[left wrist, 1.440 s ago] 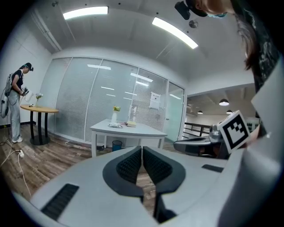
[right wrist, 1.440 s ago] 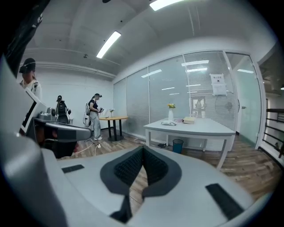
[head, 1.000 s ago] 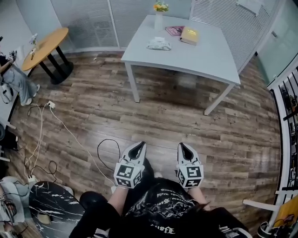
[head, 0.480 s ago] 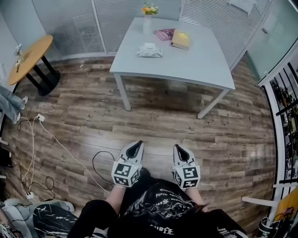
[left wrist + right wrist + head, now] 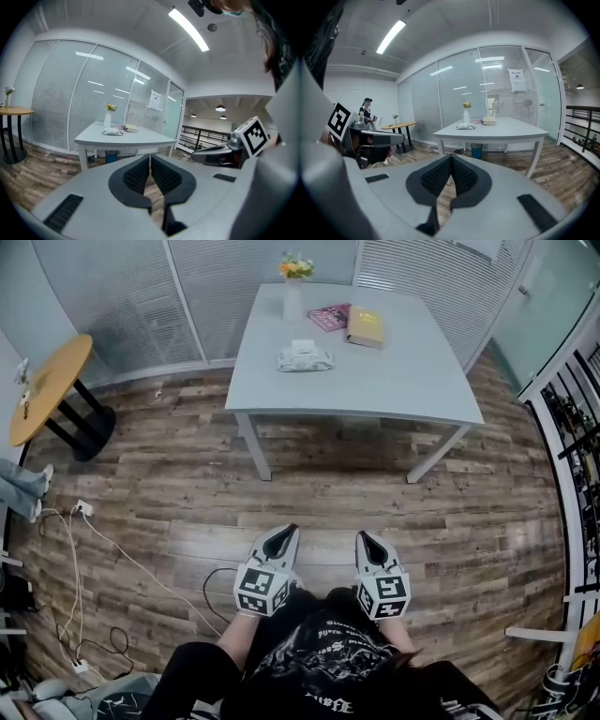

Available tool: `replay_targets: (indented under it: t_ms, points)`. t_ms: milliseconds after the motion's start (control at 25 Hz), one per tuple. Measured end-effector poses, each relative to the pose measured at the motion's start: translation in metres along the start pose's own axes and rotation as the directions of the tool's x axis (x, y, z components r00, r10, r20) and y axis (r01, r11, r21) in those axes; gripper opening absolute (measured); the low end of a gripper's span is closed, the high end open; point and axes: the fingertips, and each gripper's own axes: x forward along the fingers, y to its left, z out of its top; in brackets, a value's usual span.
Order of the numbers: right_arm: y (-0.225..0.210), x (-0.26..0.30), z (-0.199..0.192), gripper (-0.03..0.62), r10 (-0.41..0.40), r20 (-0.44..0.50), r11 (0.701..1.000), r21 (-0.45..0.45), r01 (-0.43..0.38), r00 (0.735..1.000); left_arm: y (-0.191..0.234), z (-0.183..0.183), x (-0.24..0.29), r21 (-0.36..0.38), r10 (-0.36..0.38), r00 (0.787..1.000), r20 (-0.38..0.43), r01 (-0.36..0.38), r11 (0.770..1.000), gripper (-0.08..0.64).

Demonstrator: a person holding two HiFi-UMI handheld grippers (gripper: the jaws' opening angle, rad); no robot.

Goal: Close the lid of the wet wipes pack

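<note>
The task looks unstarted: the wet wipes pack (image 5: 305, 358) lies on the table (image 5: 394, 381) at twelve o'clock, its lid too small to read. The left gripper (image 5: 280, 533) and right gripper (image 5: 366, 539), at six o'clock and well apart from it, have their jaws pressed together, empty.

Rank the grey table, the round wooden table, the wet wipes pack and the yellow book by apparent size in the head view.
1. grey table
2. round wooden table
3. wet wipes pack and yellow book: they look about alike, so unranked.

Wipes pack (image 5: 305, 358) on table (image 5: 394, 381), before vase (image 5: 293, 296)
</note>
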Motion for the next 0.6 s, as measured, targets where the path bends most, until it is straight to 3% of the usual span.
replay_targets:
  t_ms: [360, 600]
  points:
    - [0.024, 0.043, 0.008, -0.002, 0.048, -0.021, 0.999, -0.024, -0.048, 0.999, 0.044, -0.002, -0.003, -0.048, 0.038, 0.999, 0.004, -0.038, 0.998, 0.017]
    - [0.023, 0.077, 0.008, -0.002, 0.100, -0.048, 0.994, -0.038, -0.102, 0.994, 0.072, 0.002, 0.003, -0.062, 0.125, 0.992, 0.015, -0.123, 0.990, 0.017]
